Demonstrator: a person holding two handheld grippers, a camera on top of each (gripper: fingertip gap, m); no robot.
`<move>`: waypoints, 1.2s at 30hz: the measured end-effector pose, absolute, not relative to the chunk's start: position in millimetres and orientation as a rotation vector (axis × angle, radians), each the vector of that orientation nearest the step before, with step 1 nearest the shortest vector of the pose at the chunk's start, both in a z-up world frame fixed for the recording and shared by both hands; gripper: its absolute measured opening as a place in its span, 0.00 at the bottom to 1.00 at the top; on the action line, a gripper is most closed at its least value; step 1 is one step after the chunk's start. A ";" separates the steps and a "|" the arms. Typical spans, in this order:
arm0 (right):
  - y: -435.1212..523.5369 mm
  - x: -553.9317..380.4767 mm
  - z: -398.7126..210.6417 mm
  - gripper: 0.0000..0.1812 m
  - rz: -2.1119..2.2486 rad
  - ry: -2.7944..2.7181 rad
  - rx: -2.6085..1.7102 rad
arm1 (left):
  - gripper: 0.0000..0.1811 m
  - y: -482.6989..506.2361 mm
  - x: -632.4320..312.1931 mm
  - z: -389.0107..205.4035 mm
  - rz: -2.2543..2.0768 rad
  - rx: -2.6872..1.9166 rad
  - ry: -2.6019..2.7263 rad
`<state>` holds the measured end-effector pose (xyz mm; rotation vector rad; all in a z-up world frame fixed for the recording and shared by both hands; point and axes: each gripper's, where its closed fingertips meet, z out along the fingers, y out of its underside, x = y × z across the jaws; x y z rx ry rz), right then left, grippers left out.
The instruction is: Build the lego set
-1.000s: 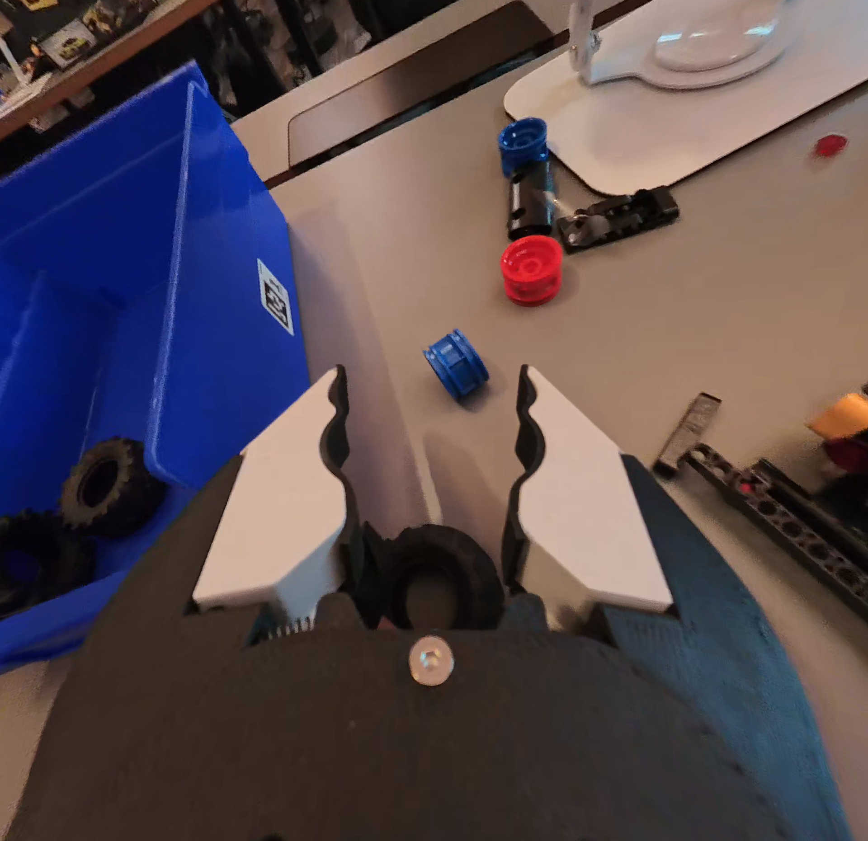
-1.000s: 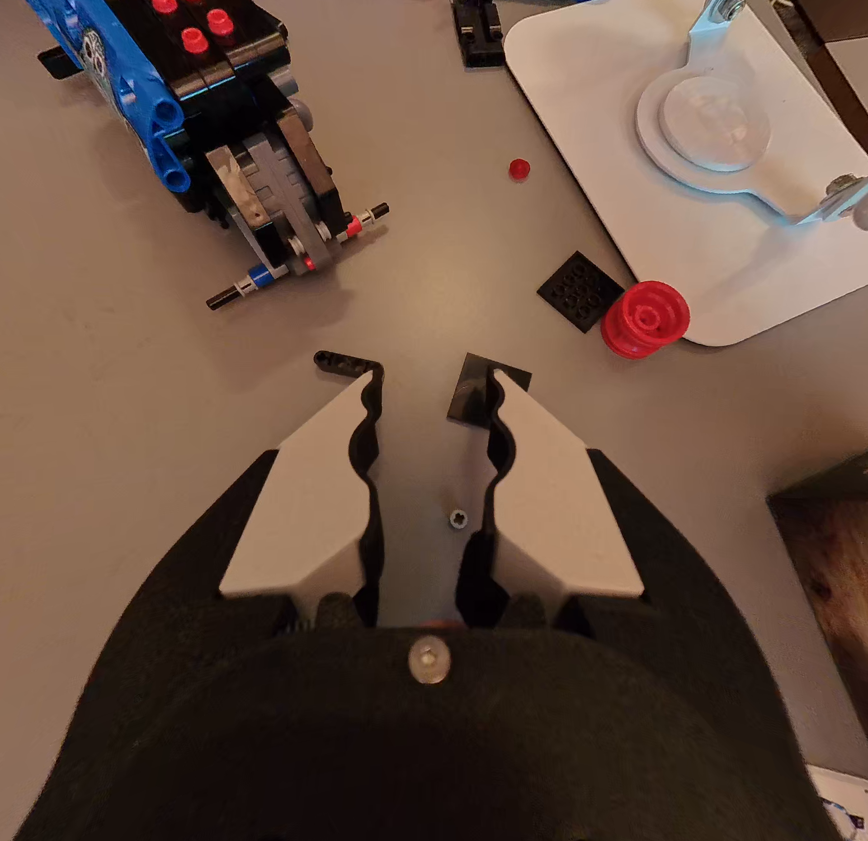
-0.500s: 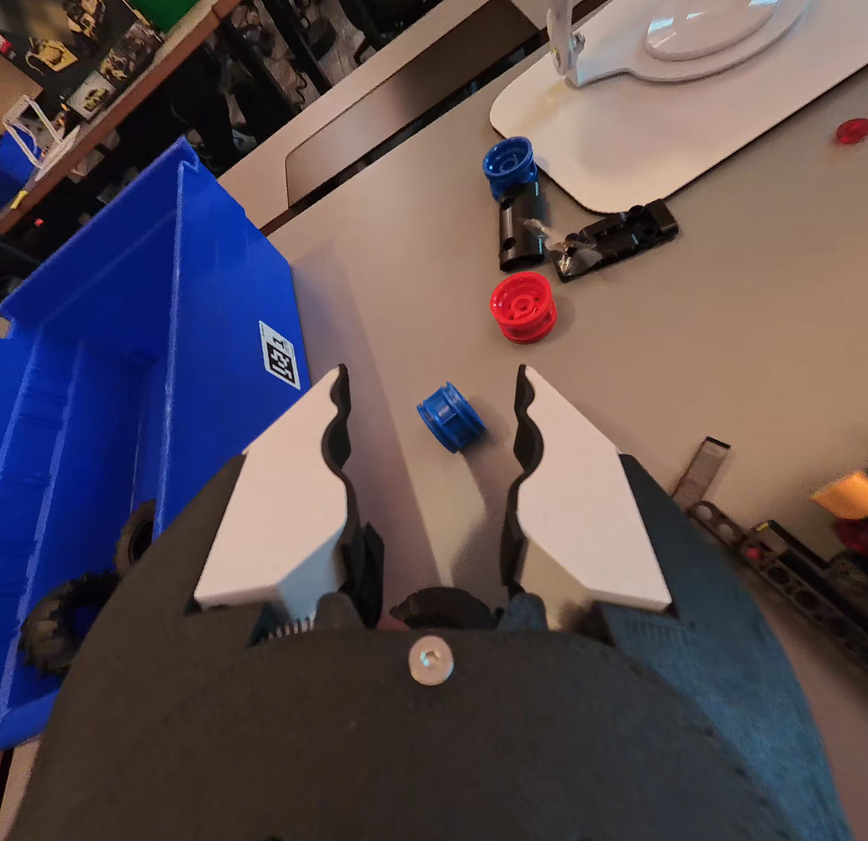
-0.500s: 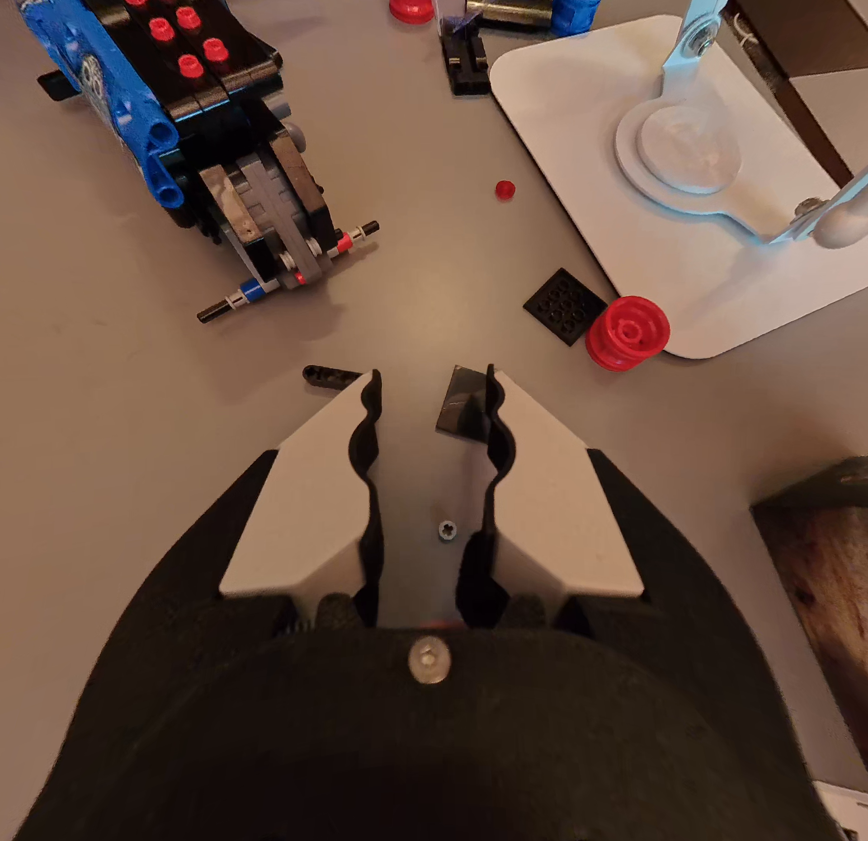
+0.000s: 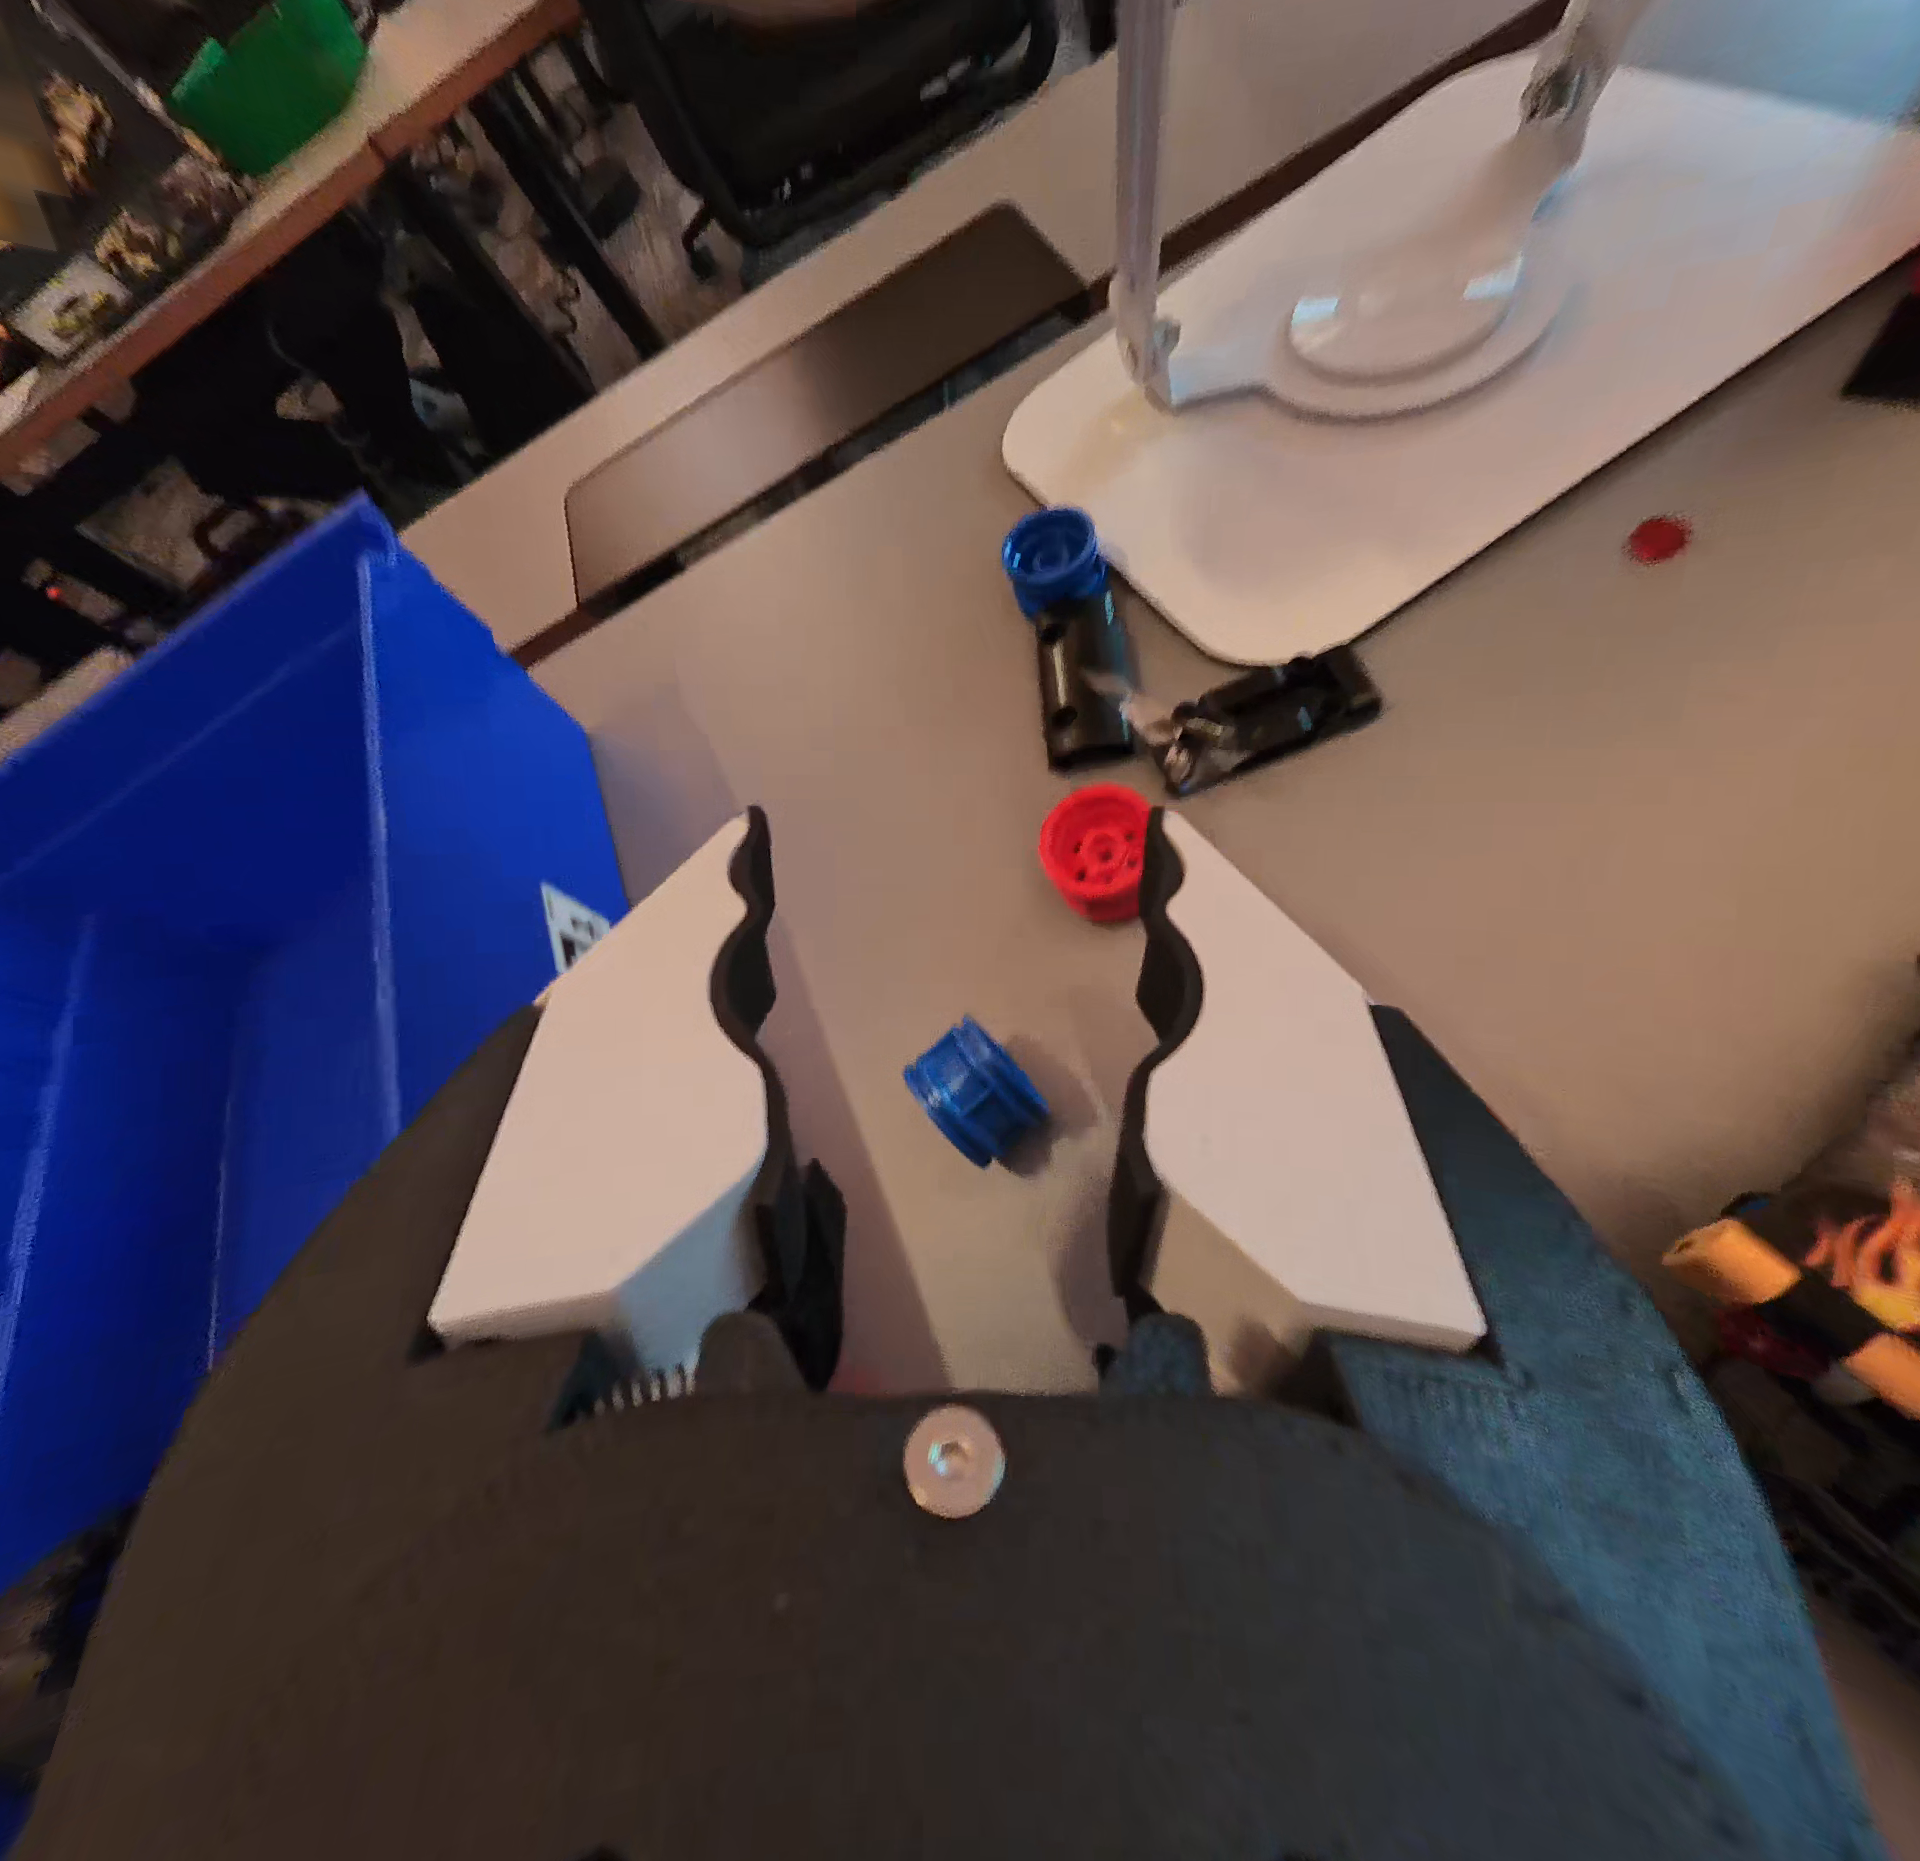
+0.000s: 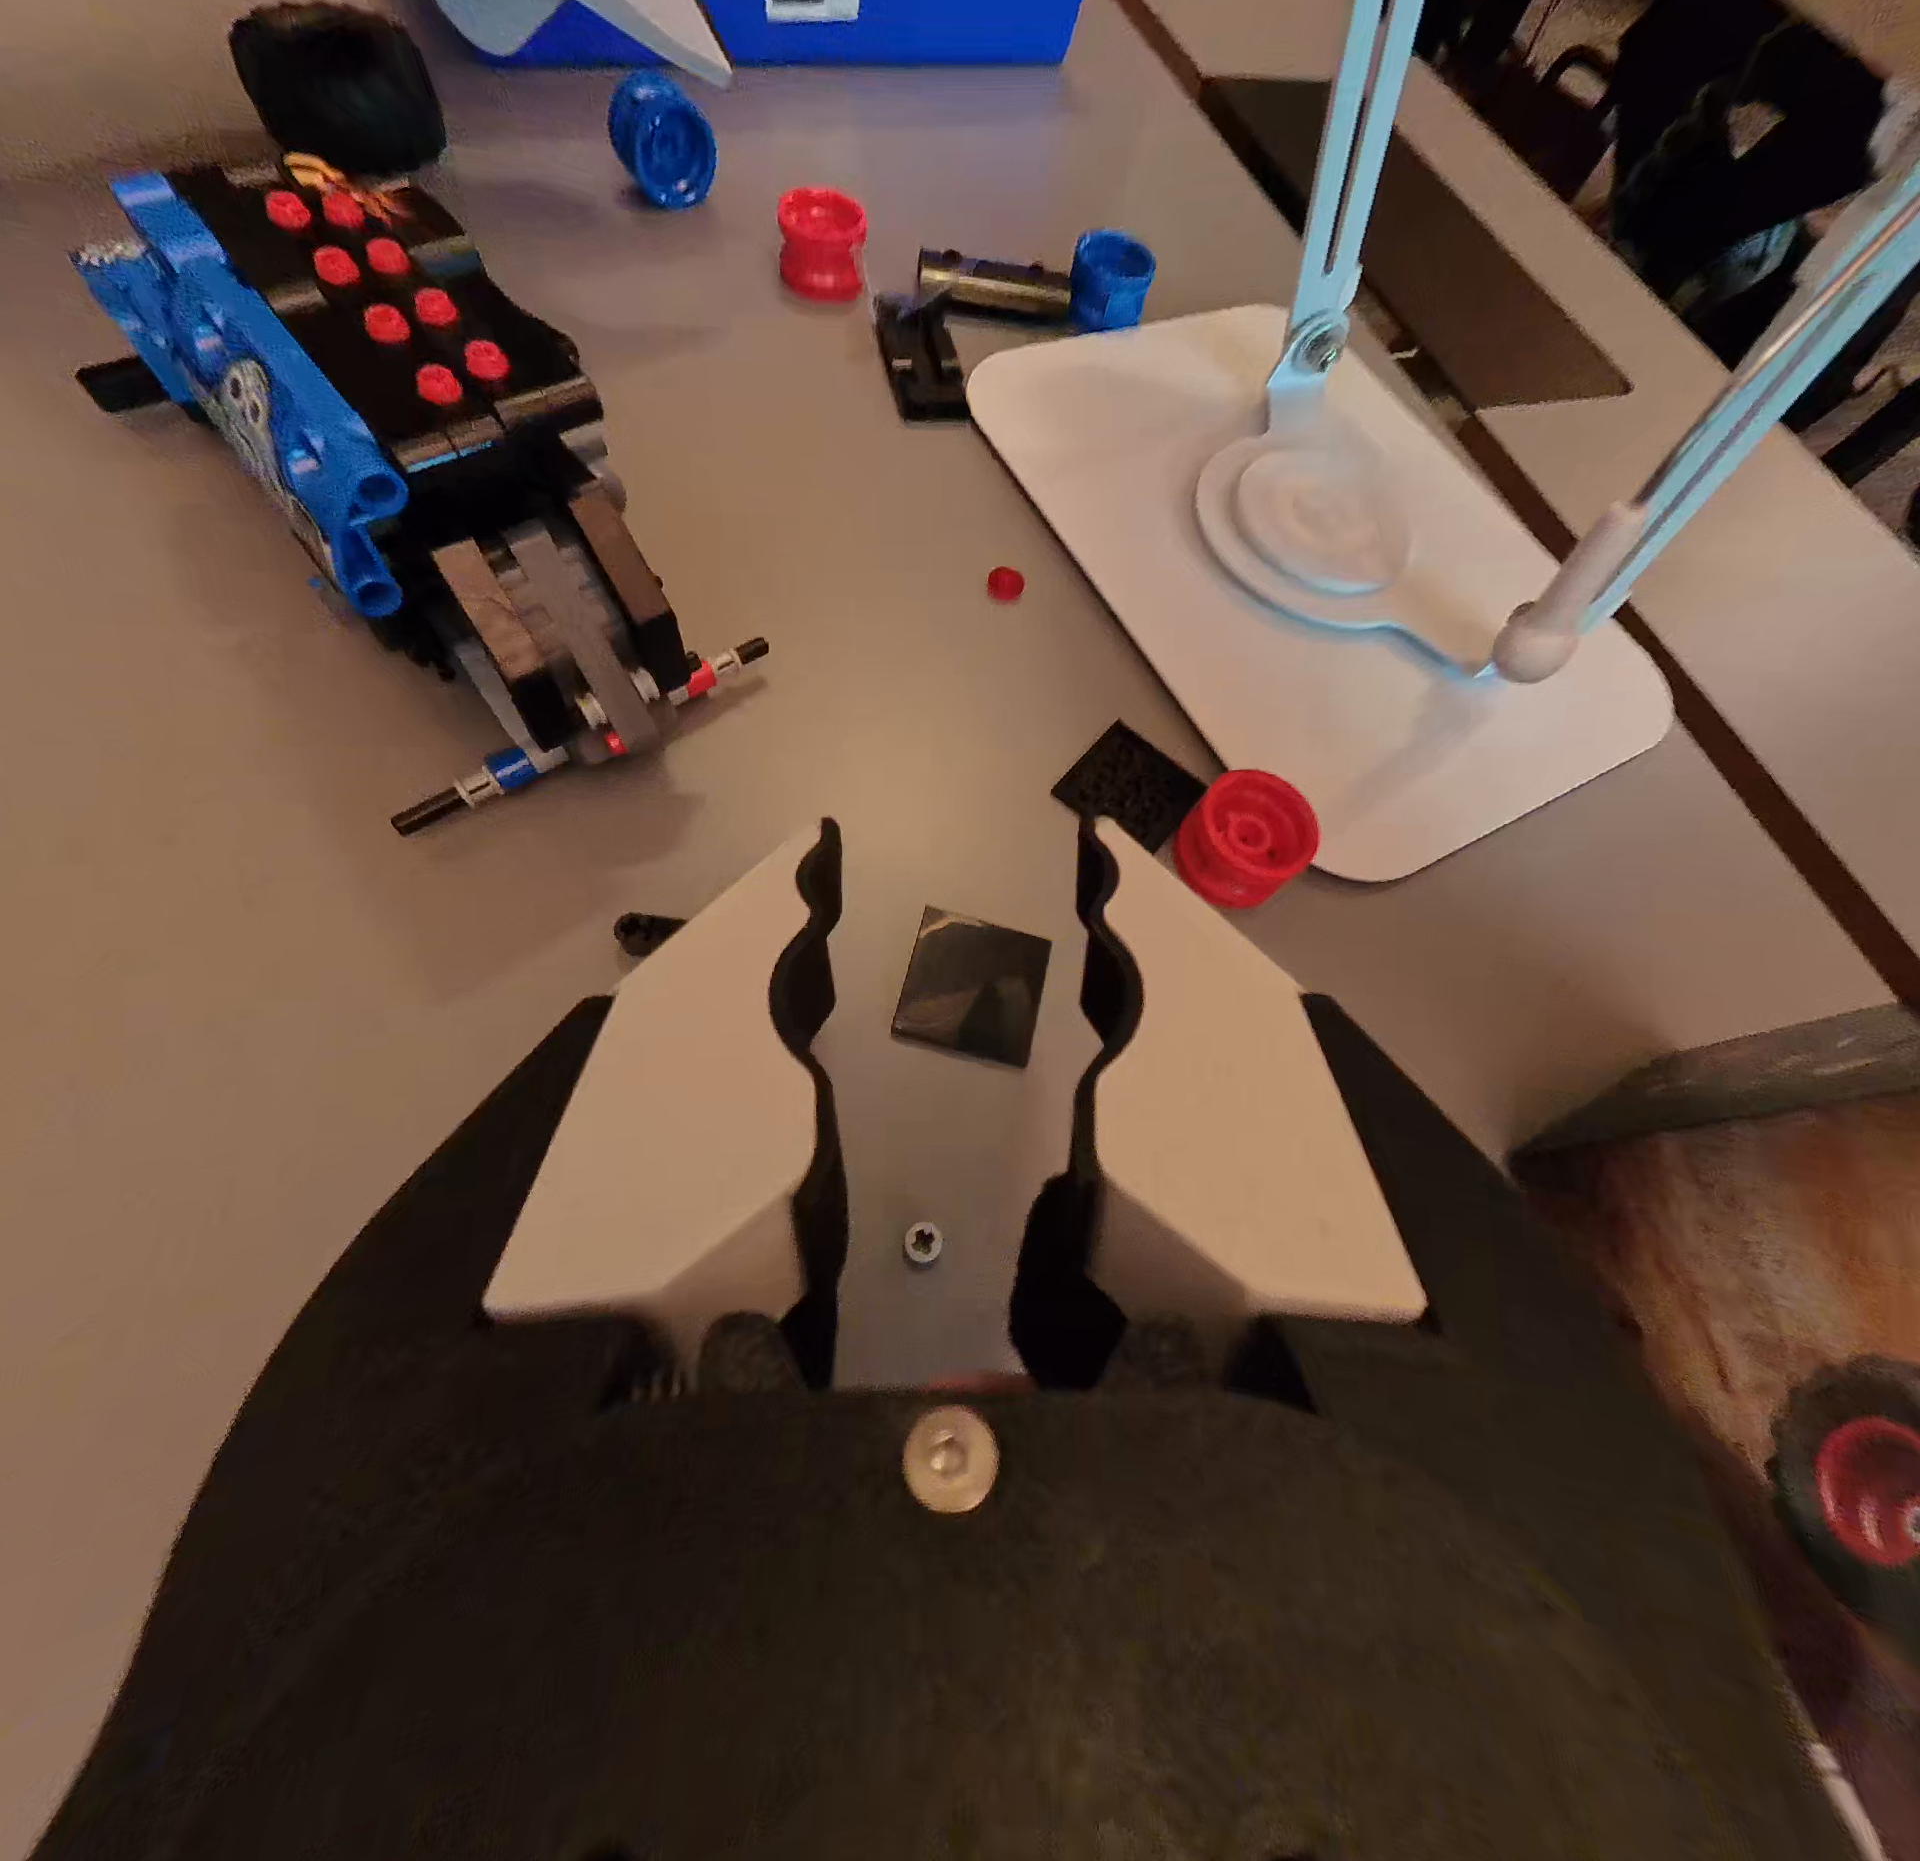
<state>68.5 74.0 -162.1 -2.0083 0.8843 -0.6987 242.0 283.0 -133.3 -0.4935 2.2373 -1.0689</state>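
Observation:
My left gripper (image 5: pixel 956 824) is open and empty, low over the grey table. A blue wheel hub (image 5: pixel 977 1089) lies on its side between its fingers, touching neither. A red hub (image 5: pixel 1096 855) sits by the right fingertip. My right gripper (image 6: pixel 956 835) is open and empty, with a flat black tile (image 6: pixel 971 985) on the table between its fingers. The part-built blue and black car (image 6: pixel 395 461) lies to its far left, with a black tire (image 6: pixel 332 86) behind it. A red hub (image 6: pixel 1247 837) lies just right of the right gripper.
A blue bin (image 5: pixel 260 824) stands left of my left gripper. A white lamp base (image 6: pixel 1351 564) fills the far right. Loose parts lie near it: a second blue hub (image 5: pixel 1055 559), black pieces (image 5: pixel 1268 715), a black plate (image 6: pixel 1127 783) and a small red stud (image 6: pixel 1005 583). One gripper's finger ends stand about 30 centimeters off the other's. To the black plate (image 6: pixel 1127 783): right tips about 7 centimeters, left tips about 25 centimeters.
My left gripper has moved forward, so the blue hub now lies between its fingers and the black tire has left its view. My right gripper has drawn back; the black tile now lies between its fingers.

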 end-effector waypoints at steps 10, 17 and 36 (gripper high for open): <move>62.0 73.8 -146.1 0.24 -0.808 0.885 -1.929 | 0.39 221.2 232.1 -77.8 -1.190 -0.237 2.203; 58.1 72.4 -146.4 0.24 -0.788 0.899 -1.929 | 0.40 222.2 204.6 -115.4 -1.190 -0.088 2.418; 60.5 70.7 -150.5 0.24 -0.761 0.909 -1.946 | 0.43 224.3 63.1 -172.5 -1.049 0.518 3.005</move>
